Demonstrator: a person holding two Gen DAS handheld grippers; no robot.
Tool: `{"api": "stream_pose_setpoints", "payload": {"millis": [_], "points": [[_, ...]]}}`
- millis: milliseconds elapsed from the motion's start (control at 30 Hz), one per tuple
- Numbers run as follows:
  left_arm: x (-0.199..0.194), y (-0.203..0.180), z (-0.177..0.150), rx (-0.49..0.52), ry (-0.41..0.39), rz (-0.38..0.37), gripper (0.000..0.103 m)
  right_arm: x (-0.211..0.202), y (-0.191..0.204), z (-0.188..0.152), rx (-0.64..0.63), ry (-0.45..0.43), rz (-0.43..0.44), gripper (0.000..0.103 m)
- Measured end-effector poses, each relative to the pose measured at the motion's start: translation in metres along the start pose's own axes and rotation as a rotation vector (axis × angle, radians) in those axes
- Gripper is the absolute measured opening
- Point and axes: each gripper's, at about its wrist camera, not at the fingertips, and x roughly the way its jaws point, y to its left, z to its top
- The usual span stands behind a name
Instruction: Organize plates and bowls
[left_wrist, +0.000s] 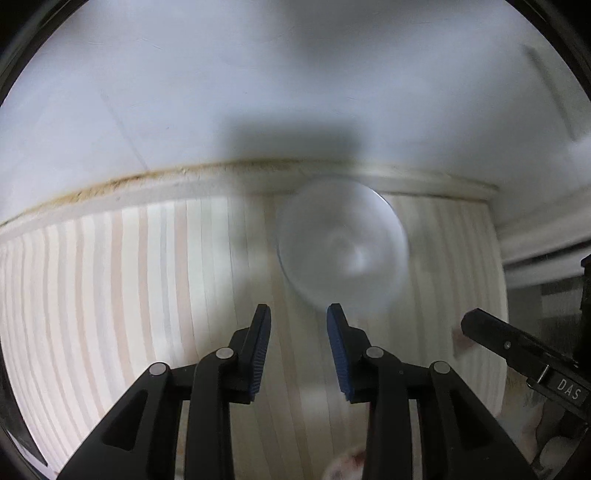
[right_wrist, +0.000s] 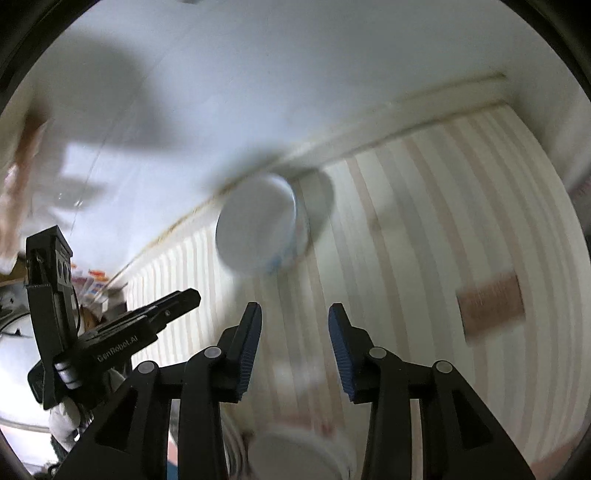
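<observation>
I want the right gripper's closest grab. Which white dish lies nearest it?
The white dish at the frame's bottom edge, under the right gripper; the bowl sits by the wall.

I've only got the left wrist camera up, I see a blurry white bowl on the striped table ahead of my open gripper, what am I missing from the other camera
Observer: The right wrist view shows a brown rectangular patch lying on the striped table, off to the right of the bowl.
Operator: Anything else to pick up?
Observer: Yes, a second white dish sits at the bottom edge of that view, below the right gripper; it is too blurred to tell plate from bowl.
Operator: Is the right gripper holding anything?
Observer: No, it is open and empty, pointing toward the bowl, with the left gripper beside it on the left.
</observation>
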Motion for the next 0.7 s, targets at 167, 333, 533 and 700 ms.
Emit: {"api": "stream_pose_setpoints", "payload": {"millis": [167, 333, 533, 700], "points": [[0.038, 0.007, 0.022, -0.009, 0.045, 0.019, 0.029, 0.048, 0.006, 0.051, -0.017, 0.034, -0.024, 0.041], [0.058, 0.008, 0.027, -0.006, 0.074, 0.028, 0.029, 0.082, -0.002, 0.076, -0.001, 0.078, -0.041, 0.041], [0.07, 0.006, 0.028, -0.008, 0.088, 0.008, 0.021, 0.107, -0.013, 0.087, -0.002, 0.127, -0.057, 0.029], [0.078, -0.004, 0.025, -0.002, 0.085, -0.003, 0.02, 0.114, -0.009, 0.085, -0.027, 0.15, -0.048, 0.019]]}}
